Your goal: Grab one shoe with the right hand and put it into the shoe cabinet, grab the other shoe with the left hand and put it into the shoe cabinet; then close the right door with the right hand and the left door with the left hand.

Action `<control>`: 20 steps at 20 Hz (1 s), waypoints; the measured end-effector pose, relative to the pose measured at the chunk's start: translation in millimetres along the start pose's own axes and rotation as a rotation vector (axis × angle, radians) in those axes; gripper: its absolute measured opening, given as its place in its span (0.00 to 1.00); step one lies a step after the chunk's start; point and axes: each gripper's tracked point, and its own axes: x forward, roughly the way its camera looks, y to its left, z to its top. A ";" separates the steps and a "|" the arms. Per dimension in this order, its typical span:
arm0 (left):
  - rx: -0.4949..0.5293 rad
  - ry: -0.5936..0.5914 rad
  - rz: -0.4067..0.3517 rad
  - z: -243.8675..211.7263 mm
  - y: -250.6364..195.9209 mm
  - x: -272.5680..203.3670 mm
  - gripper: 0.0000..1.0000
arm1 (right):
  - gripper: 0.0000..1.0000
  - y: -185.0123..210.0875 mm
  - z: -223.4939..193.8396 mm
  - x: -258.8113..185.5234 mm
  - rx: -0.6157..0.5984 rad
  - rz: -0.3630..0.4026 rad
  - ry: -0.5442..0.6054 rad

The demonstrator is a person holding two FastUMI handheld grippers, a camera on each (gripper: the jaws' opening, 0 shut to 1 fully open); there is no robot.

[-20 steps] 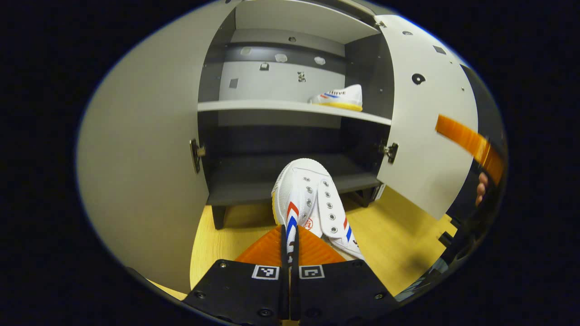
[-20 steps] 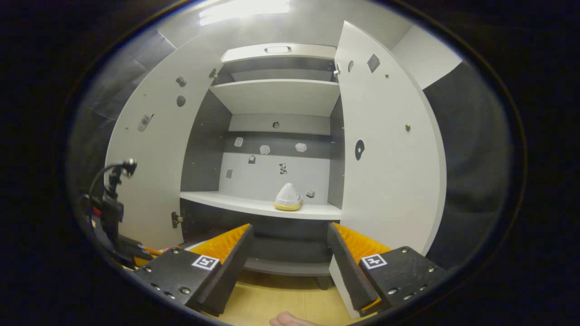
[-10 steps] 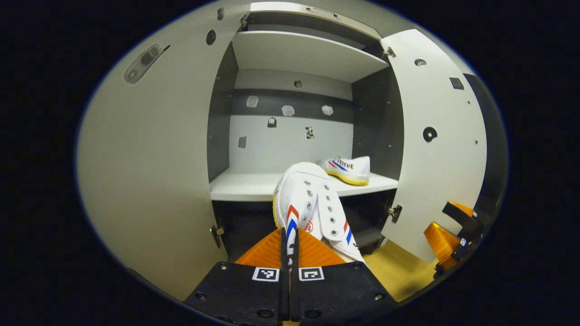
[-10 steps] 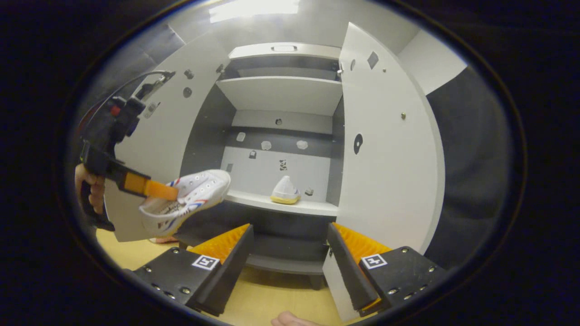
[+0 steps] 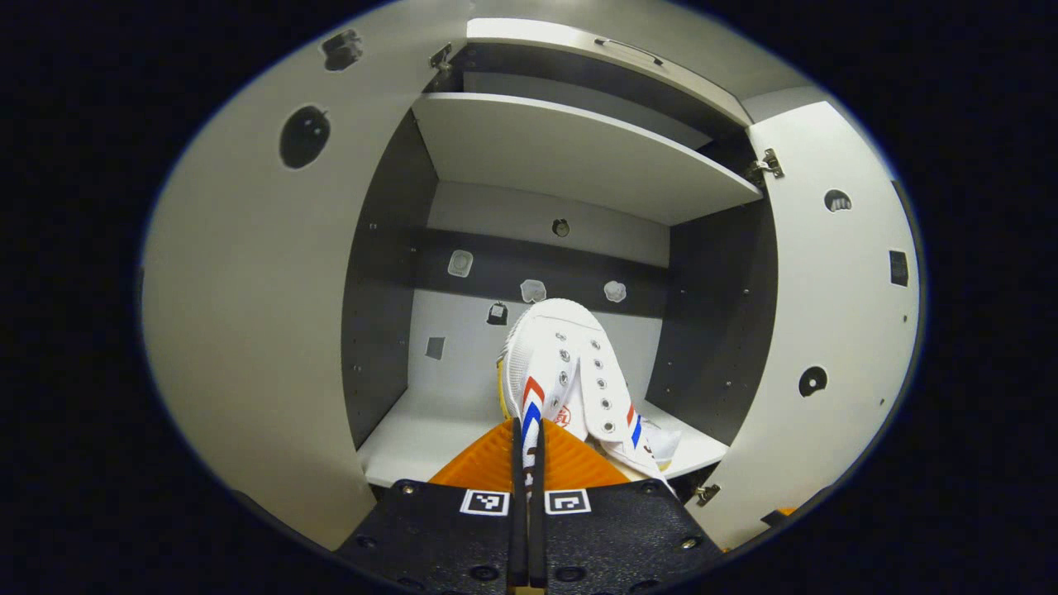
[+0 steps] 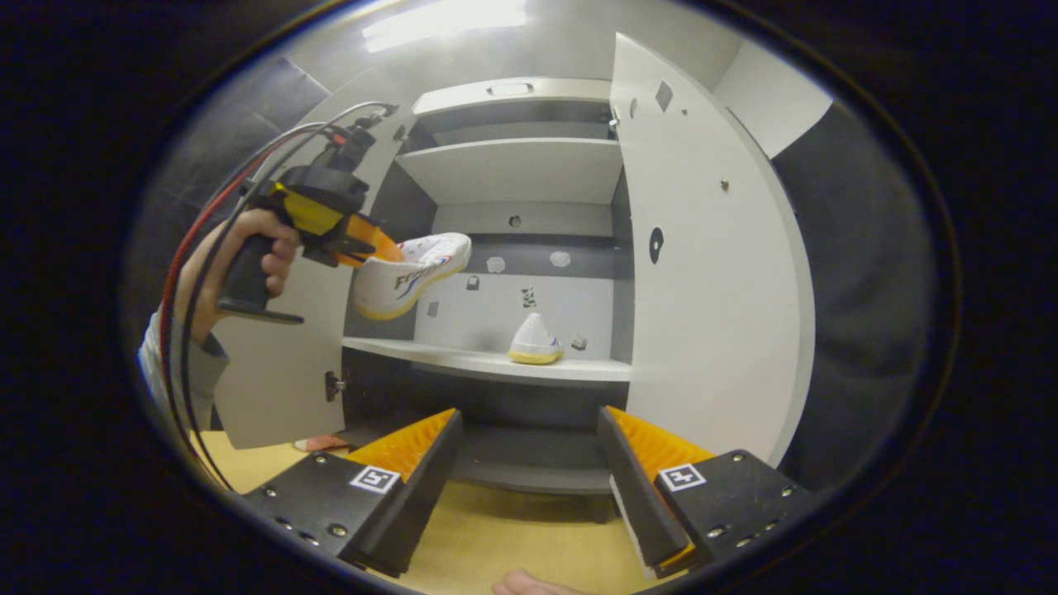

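Left gripper (image 5: 526, 450) pinches the heel of a white shoe (image 5: 570, 372), held in the air before the middle shelf (image 6: 488, 361) | right gripper (image 6: 529, 459) spread, empty, low before shoe cabinet (image 6: 512, 169) | both doors open: right door (image 6: 711, 273), left door (image 5: 256, 314) | second shoe (image 6: 535, 340) rests on the shelf's right part.

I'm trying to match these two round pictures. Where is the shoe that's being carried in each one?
Left gripper view: the carried shoe sits low in the middle, toe pointing into the cabinet, pinched by the left hand-held gripper.
Right gripper view: it is at upper left, in the air above the middle shelf.
Shared landmark: the other shoe, resting on that shelf, peeks out beside the carried one.
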 end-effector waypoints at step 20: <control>-0.060 0.316 0.115 -77.0 52.9 116.9 0.25 | 0.98 6.0 44.7 -68.0 -0.037 -0.064 -0.071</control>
